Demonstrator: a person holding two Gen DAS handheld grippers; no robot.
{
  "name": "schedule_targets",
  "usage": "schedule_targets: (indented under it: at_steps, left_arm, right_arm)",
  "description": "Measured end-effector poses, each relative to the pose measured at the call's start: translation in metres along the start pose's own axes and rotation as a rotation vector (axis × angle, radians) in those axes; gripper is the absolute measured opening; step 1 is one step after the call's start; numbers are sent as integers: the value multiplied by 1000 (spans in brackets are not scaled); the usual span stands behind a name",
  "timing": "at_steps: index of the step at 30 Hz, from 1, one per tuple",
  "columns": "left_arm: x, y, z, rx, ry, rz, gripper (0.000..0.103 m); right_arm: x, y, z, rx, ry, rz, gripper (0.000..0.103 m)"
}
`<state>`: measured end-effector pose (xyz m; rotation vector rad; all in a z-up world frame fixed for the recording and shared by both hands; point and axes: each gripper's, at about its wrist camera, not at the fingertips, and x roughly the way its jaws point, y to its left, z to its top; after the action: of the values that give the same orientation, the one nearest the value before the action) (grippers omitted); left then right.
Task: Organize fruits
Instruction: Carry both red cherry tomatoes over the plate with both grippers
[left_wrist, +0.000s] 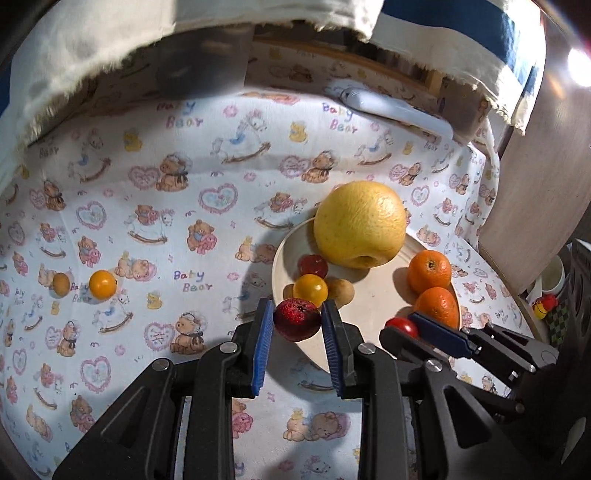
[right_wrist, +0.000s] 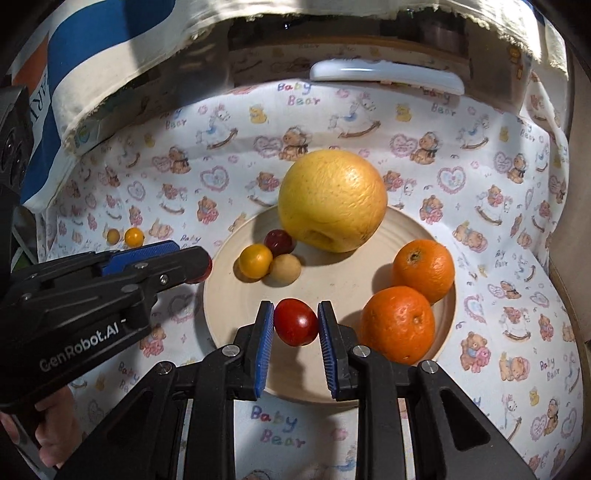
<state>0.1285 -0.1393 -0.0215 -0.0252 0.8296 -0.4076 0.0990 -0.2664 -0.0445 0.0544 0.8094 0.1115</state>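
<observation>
Right now both grippers hang over the near edge of the cream plate (right_wrist: 221, 325). The left gripper (left_wrist: 297, 322) pinches a dark red speckled fruit (left_wrist: 296, 319) between its blue pads, and the right gripper (right_wrist: 296, 322) grips a smooth red tomato (right_wrist: 295, 322) the same way. On the plate sit a big yellow pomelo (right_wrist: 331, 199), two oranges (right_wrist: 423, 270) and three small fruits in a cluster. Two little yellow fruits (left_wrist: 102, 283) lie well apart on the bear-print cloth (left_wrist: 207, 155).

Our left gripper (left_wrist: 297, 319) and right gripper (right_wrist: 295, 321) sit side by side, each clamped on something small, fingers angled inward.
</observation>
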Motion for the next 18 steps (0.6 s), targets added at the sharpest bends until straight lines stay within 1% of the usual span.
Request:
schedule_targets:
  at_steps: [10, 12, 15, 18]
  left_arm:
    - [1, 3, 1, -2, -7, -11, 26]
    - [3, 2, 1, 3, 1, -26, 26]
    - [7, 1, 0, 3, 14, -54, 26]
    - [12, 0, -1, 6, 25, -52, 26]
  right_arm:
    - [16, 1, -3, 0, 77, 14, 25]
    - [16, 1, -4, 5, 88, 10, 25]
    - [17, 1, -5, 8, 97, 26, 25]
    - [14, 0, -4, 10, 92, 22, 26]
